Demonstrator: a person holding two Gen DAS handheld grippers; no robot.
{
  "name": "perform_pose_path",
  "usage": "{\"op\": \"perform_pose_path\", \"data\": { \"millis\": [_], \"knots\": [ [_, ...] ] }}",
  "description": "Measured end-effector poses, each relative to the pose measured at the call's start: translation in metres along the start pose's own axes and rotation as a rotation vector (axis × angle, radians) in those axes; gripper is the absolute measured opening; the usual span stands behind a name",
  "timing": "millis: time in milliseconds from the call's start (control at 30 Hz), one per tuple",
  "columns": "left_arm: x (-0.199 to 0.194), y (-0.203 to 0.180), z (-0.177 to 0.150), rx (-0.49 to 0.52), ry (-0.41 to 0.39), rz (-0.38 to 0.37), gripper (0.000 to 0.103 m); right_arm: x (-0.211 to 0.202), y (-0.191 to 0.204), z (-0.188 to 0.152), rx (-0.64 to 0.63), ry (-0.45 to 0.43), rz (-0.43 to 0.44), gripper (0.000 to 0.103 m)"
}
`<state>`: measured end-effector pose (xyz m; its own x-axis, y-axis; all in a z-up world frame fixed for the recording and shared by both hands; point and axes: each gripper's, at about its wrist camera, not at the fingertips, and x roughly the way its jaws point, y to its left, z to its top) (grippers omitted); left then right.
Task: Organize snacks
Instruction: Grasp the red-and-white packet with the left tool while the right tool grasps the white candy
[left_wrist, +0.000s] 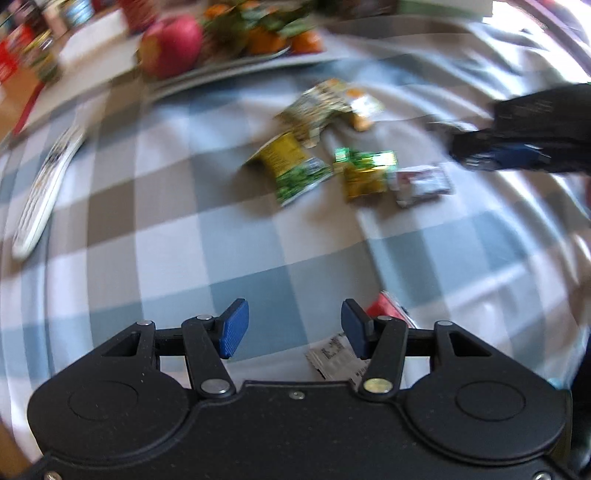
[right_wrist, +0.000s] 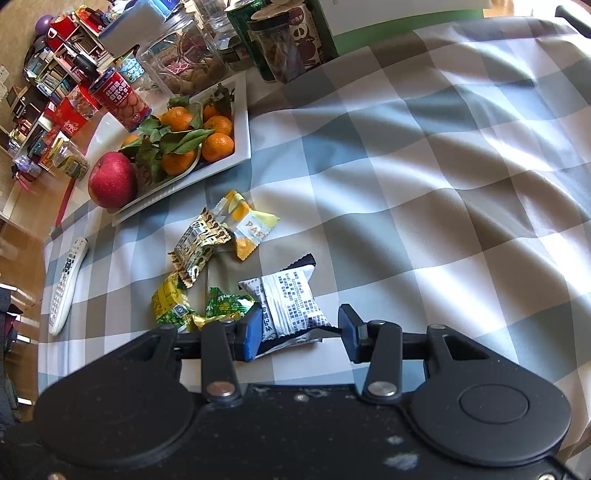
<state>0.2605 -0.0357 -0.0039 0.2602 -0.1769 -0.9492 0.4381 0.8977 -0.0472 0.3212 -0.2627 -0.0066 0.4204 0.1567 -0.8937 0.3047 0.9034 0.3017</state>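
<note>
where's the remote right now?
Right wrist view: the remote lies on the checked tablecloth at far left, left of the snack packets, below the fruit tray.

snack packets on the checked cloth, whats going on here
A person holding a gripper in each hand is sorting snack packets on a checked tablecloth. The right gripper has a white packet with black print between its pads; whether they press on it is unclear. The left gripper is open and empty above the cloth. Other small packets, such as a yellow-green one, lie loose near a white tray of oranges and a remote.
</note>
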Motion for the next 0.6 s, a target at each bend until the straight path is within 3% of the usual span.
{"op": "perform_pose_path", "data": {
  "millis": [167, 367, 467, 600],
  "knots": [
    [-0.001, -0.011, -0.012, 0.141, 0.005, -0.15, 0.059, -0.001, -0.001, -0.001, 0.002, 0.01, 0.005, 0.046],
    [0.016, -0.046, -0.024, 0.323, 0.021, -0.086, 0.059, -0.002, -0.003, -0.002, 0.008, 0.018, 0.012, 0.046],
    [0.027, -0.046, -0.025, 0.305, 0.05, -0.07, 0.059, -0.003, -0.003, -0.002, 0.01, 0.023, 0.017, 0.046],
    [0.035, -0.035, -0.017, 0.192, 0.082, -0.101, 0.059, -0.002, -0.002, -0.003, 0.006, 0.026, 0.022, 0.046]
  ]
}}
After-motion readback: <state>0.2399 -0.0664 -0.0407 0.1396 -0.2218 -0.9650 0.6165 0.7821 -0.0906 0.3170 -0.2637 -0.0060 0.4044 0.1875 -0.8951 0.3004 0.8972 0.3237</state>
